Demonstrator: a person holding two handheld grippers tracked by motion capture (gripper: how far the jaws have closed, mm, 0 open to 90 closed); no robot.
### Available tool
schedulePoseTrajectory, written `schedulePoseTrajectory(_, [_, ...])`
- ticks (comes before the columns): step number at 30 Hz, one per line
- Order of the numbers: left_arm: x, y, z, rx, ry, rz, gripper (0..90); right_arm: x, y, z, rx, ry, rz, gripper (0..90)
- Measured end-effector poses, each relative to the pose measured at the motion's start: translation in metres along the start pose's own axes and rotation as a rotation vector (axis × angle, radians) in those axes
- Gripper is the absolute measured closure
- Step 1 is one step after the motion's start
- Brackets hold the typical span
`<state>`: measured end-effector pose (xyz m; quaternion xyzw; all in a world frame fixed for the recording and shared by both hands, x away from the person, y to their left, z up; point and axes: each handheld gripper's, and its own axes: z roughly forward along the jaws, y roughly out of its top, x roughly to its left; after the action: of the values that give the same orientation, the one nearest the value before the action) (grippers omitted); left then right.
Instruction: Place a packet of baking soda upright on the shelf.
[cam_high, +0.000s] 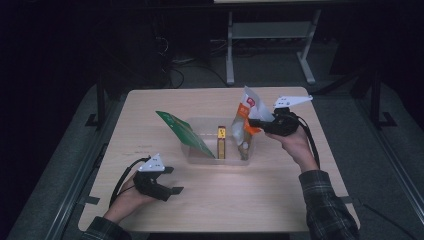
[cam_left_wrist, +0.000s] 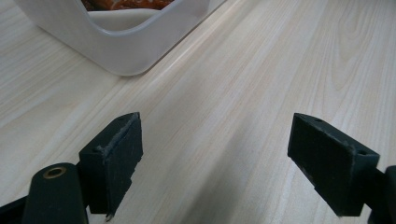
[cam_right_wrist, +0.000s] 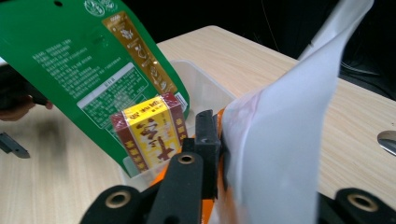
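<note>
Jaws of the right gripper (cam_high: 258, 122) are pinched on the upper part of the orange-and-white snack pouch (cam_high: 246, 125), which stands upright at the right end of the clear plastic bin (cam_high: 200, 156); in the right gripper view the white back of the pouch (cam_right_wrist: 285, 140) presses against the black pad. Jaws of the left gripper (cam_high: 176, 181) stand wide apart with nothing between them, low over the wooden table (cam_high: 260, 200) near its front left, well apart from the bin. Inside the bin a large green packet (cam_high: 184, 132) leans to the left. Between it and the pouch stands a small yellow-and-maroon box (cam_high: 221, 142), upright.
</note>
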<state>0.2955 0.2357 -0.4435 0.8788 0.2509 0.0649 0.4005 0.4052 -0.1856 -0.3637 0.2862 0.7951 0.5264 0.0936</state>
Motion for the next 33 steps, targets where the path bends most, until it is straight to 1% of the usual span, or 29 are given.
schedulePoseTrajectory(1, [0.000,0.000,0.000,0.000,0.000,-0.002,17.4,0.000,0.000,0.000,-0.005,0.004,0.003,80.6])
schedulePoseTrajectory(3, [0.000,0.000,0.000,0.001,0.001,-0.005,17.3,0.000,0.001,0.000,-0.009,-0.004,0.004,76.6])
schedulePoseTrajectory(5, [0.001,0.000,0.000,0.002,0.002,-0.003,17.2,0.001,0.001,-0.002,0.011,-0.025,0.005,65.1])
schedulePoseTrajectory(6, [0.001,0.000,-0.001,0.004,0.001,-0.001,17.2,0.001,0.000,-0.003,0.017,-0.030,0.007,60.7])
schedulePoseTrajectory(8, [0.001,-0.001,-0.001,0.002,0.001,-0.004,17.1,0.002,-0.002,-0.009,0.022,-0.036,0.026,45.7])
schedulePoseTrajectory(9, [0.001,-0.001,-0.001,0.004,0.001,-0.002,17.1,0.003,-0.003,-0.011,0.025,-0.037,0.034,42.4])
schedulePoseTrajectory(10, [0.002,-0.001,-0.001,0.007,0.001,-0.001,17.1,0.004,-0.005,-0.013,0.033,-0.043,0.044,37.1])
schedulePoseTrajectory(11, [0.002,-0.001,-0.001,0.009,0.001,0.000,17.0,0.005,-0.007,-0.016,0.040,-0.056,0.056,33.6])
schedulePoseTrajectory(12, [0.002,-0.001,-0.001,0.010,0.002,0.002,17.0,0.006,-0.009,-0.019,0.043,-0.056,0.064,30.9])
schedulePoseTrajectory(13, [0.001,-0.001,-0.001,0.011,0.002,0.003,17.0,0.007,-0.012,-0.022,0.061,-0.059,0.070,26.4])
schedulePoseTrajectory(14, [0.001,-0.001,-0.001,0.011,0.003,0.004,16.9,0.009,-0.013,-0.024,0.071,-0.071,0.068,24.6])
schedulePoseTrajectory(15, [0.001,-0.001,-0.001,0.010,0.003,0.007,16.9,0.010,-0.015,-0.026,0.073,-0.075,0.066,24.7])
schedulePoseTrajectory(17, [0.001,-0.001,-0.001,0.010,0.002,0.004,16.9,0.014,-0.019,-0.033,0.055,-0.069,0.067,23.1])
schedulePoseTrajectory(19, [0.001,-0.001,-0.001,0.010,0.000,0.004,16.8,0.017,-0.023,-0.036,0.066,-0.077,0.061,22.2])
schedulePoseTrajectory(20, [0.001,-0.001,-0.001,0.012,0.000,0.005,16.8,0.019,-0.025,-0.038,0.081,-0.074,0.054,20.5])
schedulePoseTrajectory(21, [0.001,-0.001,-0.001,0.011,-0.001,0.005,16.8,0.022,-0.028,-0.040,0.092,-0.083,0.048,20.8])
schedulePoseTrajectory(22, [0.001,-0.001,-0.001,0.012,0.000,0.009,16.8,0.023,-0.030,-0.042,0.088,-0.084,0.042,21.0])
schedulePoseTrajectory(23, [0.001,-0.001,-0.001,0.012,0.000,0.010,16.8,0.024,-0.032,-0.043,0.091,-0.081,0.045,21.0])
schedulePoseTrajectory(24, [0.001,-0.001,-0.001,0.012,-0.001,0.009,16.8,0.026,-0.036,-0.044,0.097,-0.083,0.037,21.0])
schedulePoseTrajectory(25, [0.001,-0.001,-0.001,0.013,-0.001,0.014,16.8,0.027,-0.038,-0.045,0.103,-0.087,0.036,21.0])
schedulePoseTrajectory(26, [0.001,-0.001,-0.001,0.013,-0.003,0.006,16.8,0.029,-0.041,-0.046,0.109,-0.082,0.031,21.1])
schedulePoseTrajectory(28, [0.000,-0.001,-0.001,0.015,-0.004,0.008,16.8,0.031,-0.046,-0.046,0.117,-0.082,0.024,21.1])
schedulePoseTrajectory(30, [0.000,-0.001,0.000,0.018,-0.007,0.007,16.8,0.034,-0.053,-0.046,0.138,-0.092,0.002,21.2])
schedulePoseTrajectory(31, [0.000,-0.001,0.000,0.022,-0.007,0.013,16.8,0.035,-0.055,-0.045,0.143,-0.095,-0.004,21.3])
schedulePoseTrajectory(33, [-0.001,-0.001,0.001,0.022,-0.010,0.010,16.8,0.037,-0.062,-0.045,0.158,-0.087,0.001,21.4])
